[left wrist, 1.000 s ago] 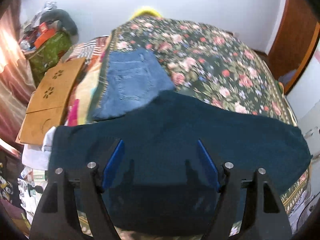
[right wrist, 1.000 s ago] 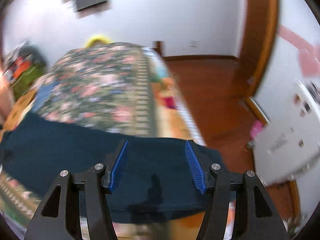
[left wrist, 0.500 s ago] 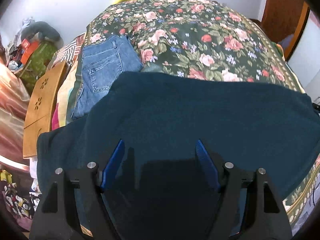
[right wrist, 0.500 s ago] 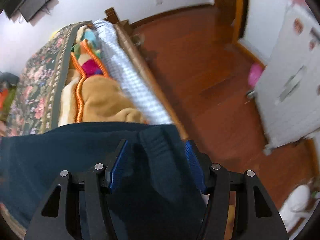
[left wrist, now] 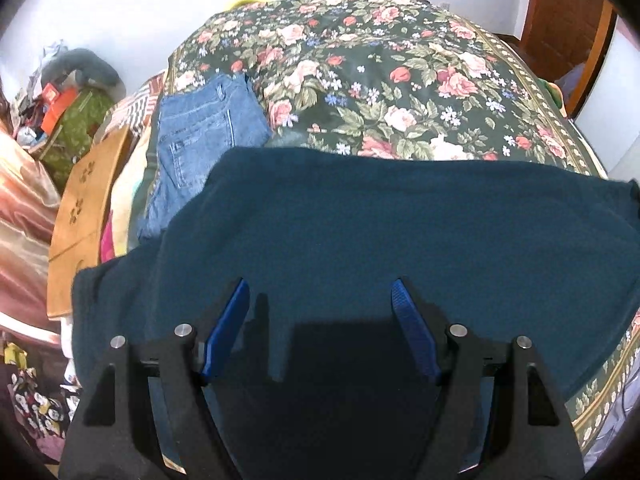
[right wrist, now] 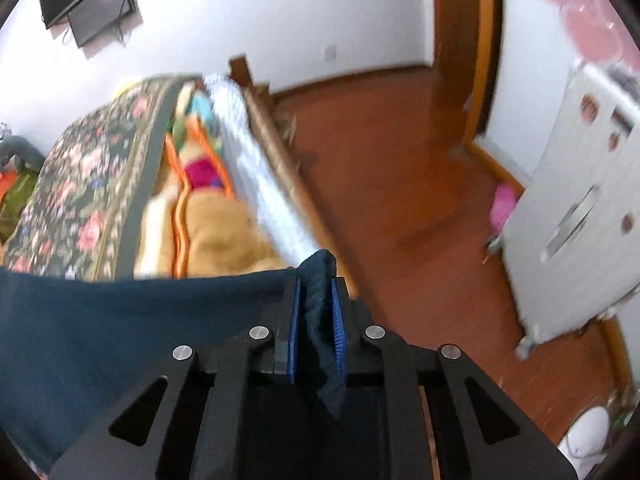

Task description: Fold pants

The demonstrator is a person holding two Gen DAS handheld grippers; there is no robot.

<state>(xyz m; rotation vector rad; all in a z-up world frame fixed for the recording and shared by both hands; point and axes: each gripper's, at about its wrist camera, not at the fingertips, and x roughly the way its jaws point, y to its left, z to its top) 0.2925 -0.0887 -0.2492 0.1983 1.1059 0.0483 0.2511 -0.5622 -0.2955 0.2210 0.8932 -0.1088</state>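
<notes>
Two grippers – teal pants [left wrist: 400,220], unlabelled

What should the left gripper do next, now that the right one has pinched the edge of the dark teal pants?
Probably close the left gripper on the dark teal pants beneath it. Its fingers stand wide apart over the cloth, while the right gripper is shut on a bunched edge. With both ends held, the pants could be lifted and folded over the floral bedspread.
</notes>
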